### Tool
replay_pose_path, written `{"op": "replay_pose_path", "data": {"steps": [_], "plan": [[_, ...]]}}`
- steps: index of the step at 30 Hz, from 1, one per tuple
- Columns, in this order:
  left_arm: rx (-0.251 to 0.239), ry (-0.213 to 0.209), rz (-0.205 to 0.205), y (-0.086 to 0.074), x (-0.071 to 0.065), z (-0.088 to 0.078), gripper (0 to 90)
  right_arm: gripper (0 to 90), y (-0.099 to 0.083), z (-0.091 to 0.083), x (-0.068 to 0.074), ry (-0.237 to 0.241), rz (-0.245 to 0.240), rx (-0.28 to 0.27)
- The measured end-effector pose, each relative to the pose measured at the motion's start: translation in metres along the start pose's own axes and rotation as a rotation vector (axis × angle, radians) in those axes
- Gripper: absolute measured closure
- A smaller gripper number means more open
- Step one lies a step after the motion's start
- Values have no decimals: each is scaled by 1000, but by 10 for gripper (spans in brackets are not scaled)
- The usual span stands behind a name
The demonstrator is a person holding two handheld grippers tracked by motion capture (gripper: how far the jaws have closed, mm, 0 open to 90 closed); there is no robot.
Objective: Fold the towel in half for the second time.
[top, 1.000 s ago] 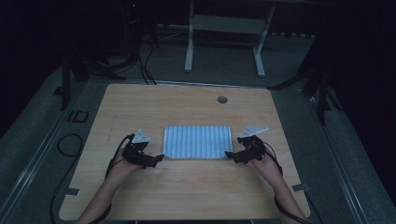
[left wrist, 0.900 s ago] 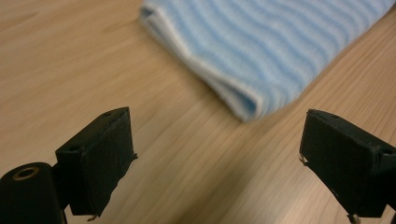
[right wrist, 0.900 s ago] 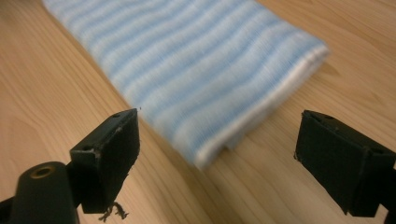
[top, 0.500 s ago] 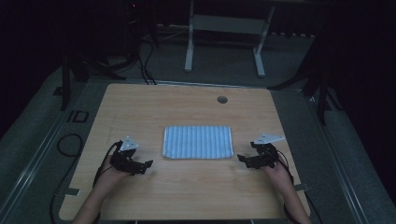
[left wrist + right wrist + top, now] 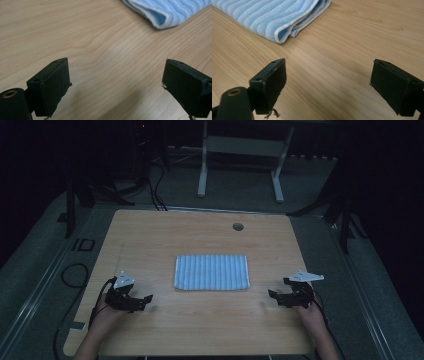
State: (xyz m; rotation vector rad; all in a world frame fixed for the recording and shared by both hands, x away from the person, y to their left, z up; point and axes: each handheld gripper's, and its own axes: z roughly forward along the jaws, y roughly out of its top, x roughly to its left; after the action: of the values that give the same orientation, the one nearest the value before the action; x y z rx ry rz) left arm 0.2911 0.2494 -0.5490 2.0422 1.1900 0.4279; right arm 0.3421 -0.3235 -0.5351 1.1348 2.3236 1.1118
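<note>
1. The folded blue striped towel point(image 5: 211, 272) lies flat at the middle of the wooden table point(image 5: 200, 232), its edges roughly square to the table's sides.
2. The left gripper point(image 5: 141, 301) rests low over the near left part of the table, jaws spread wide with nothing between them; the towel's near left corner point(image 5: 160, 18) sits well ahead of it.
3. The right gripper point(image 5: 274, 296) rests at the near right, jaws likewise wide apart and empty; the towel's near right corner point(image 5: 287, 32) shows stacked layers with a white hem.
4. Both grippers are apart from the towel, one off each short end.
5. Risk, judged: if a jaw closes on the corner from this low angle, it may pinch only the top layer, and the fold opens on lifting.
6. Risk, judged: a jaw sliding under the hem may push the towel along the smooth wood instead of catching it, skewing its placement.
7. Risk, judged: uneven lifting by the two hands would drag one end and crease the stack.
8. The small round hole point(image 5: 238, 226) at the far side is clear of the work.
</note>
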Motion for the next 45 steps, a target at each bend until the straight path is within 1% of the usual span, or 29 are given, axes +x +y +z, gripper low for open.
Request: {"op": "replay_pose_path", "data": {"steps": [2,4,6,8,9,11,12,13,14,16,18,21,23,24,25,26,27,28,30,33,34,36,37,38,40,41,42,45], "plan": [[-2,13,-9,-5,3,-3,77,129,-4,-3,-2,-12,9,-6],[-10,13,-26,-10,5,-7,77,126,-7,-6,-3,-18,14,-7],[-16,18,-32,-13,6,-11,77,125,-10,-9,-4,-32,16,-14],[-15,21,-35,-14,7,-13,77,125,-12,-10,-5,-34,24,-20],[-26,21,-43,-17,7,-16,77,125,-16,-14,-5,-51,32,-36],[-26,35,-46,-22,9,-18,77,125,-20,-17,-5,-71,36,-47],[-30,33,-57,-24,10,-20,77,125,-22,-18,-6,-78,41,-56],[-32,37,-69,-25,10,-21,77,125,-23,-20,-7,-79,48,-71],[-32,37,-69,-25,10,-21,77,125,-25,-21,-7,-81,58,-84],[-43,49,-90,-30,12,-26,77,125,-27,-24,-8,-98,75,-105],[-52,49,-97,-32,13,-28,77,125,-29,-26,-10,-114,87,-125],[-64,63,-105,-34,13,-28,77,124,-31,-29,-13,-145,120,-155],[-63,62,-113,-36,14,-27,77,123,-32,-31,-16,-160,138,-159],[-67,61,-114,-36,13,-27,77,124,-32,-32,-17,-170,149,-160],[-64,63,-105,-35,12,-27,77,123,-33,-33,-18,-174,161,-164],[-64,63,-105,-35,12,-27,77,123,-33,-33,-18,-174,161,-164],[-80,68,-101,-34,10,-28,77,124,-34,-34,-21,-192,186,-166],[-80,68,-101,-34,10,-28,77,124,-35,-35,-22,-194,193,-171],[-93,81,-99,-34,9,-28,77,124,-35,-35,-23,-210,217,-178],[-109,99,-104,-33,10,-29,77,124,-35,-35,-23,-226,226,-183],[-109,99,-104,-33,10,-29,77,124,-35,-35,-23,-230,228,-183],[-130,107,-112,-33,10,-30,77,124,-35,-35,-23,-231,227,-188],[-130,107,-112,-33,10,-30,78,124,-35,-34,-24,-234,226,-186],[-141,110,-128,-33,12,-32,77,124,-35,-33,-24,-239,224,-179],[-147,116,-127,-33,12,-33,77,124,-35,-32,-24,-250,222,-174],[-147,116,-127,-33,12,-33,77,124,-35,-32,-24,-250,222,-174],[-160,114,-142,-34,13,-34,77,125,-35,-32,-23,-262,221,-179],[-162,113,-144,-34,13,-35,77,125,-35,-32,-24,-261,226,-183]]}}
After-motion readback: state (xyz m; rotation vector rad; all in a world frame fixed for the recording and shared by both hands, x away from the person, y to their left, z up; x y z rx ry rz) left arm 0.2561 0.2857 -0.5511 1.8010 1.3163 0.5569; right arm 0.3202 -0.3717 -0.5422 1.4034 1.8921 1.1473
